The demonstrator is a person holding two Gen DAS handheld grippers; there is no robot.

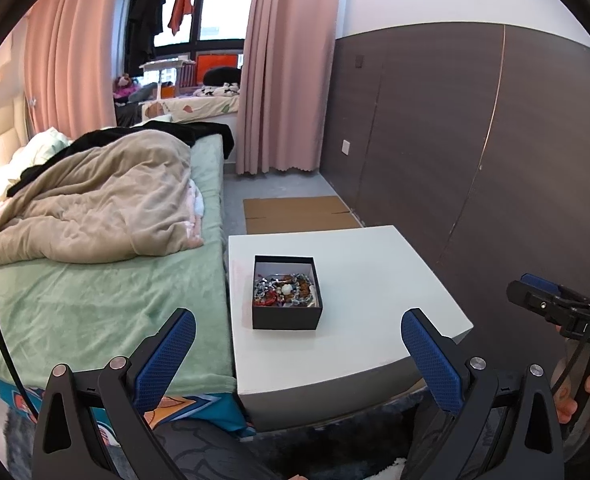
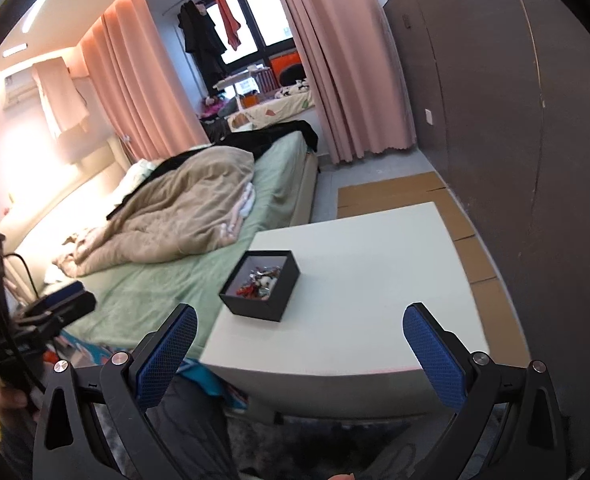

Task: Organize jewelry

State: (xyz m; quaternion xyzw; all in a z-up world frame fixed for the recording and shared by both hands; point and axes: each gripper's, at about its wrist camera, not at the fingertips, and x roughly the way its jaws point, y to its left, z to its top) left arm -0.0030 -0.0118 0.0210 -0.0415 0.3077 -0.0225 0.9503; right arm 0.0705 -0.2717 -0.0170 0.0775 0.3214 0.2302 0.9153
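Note:
A black open box (image 1: 286, 313) sits on a white table (image 1: 375, 280), near its left edge. It holds a tangle of jewelry (image 1: 285, 290): silver chains, red and brown pieces. My left gripper (image 1: 299, 320) is open and empty, held back from the table's front edge, in line with the box. My right gripper (image 2: 299, 316) is open and empty, near the table's front edge, with the box (image 2: 260, 298) and its jewelry (image 2: 261, 276) ahead to the left. Each gripper shows at the edge of the other's view: the right (image 1: 535, 294), the left (image 2: 61, 300).
A bed (image 1: 107, 280) with a green sheet and a beige duvet (image 1: 95, 204) runs along the table's left side. Flattened cardboard (image 1: 299, 212) lies on the floor beyond the table. A dark panelled wall (image 1: 475, 140) stands to the right. Pink curtains (image 1: 287, 72) hang at the back.

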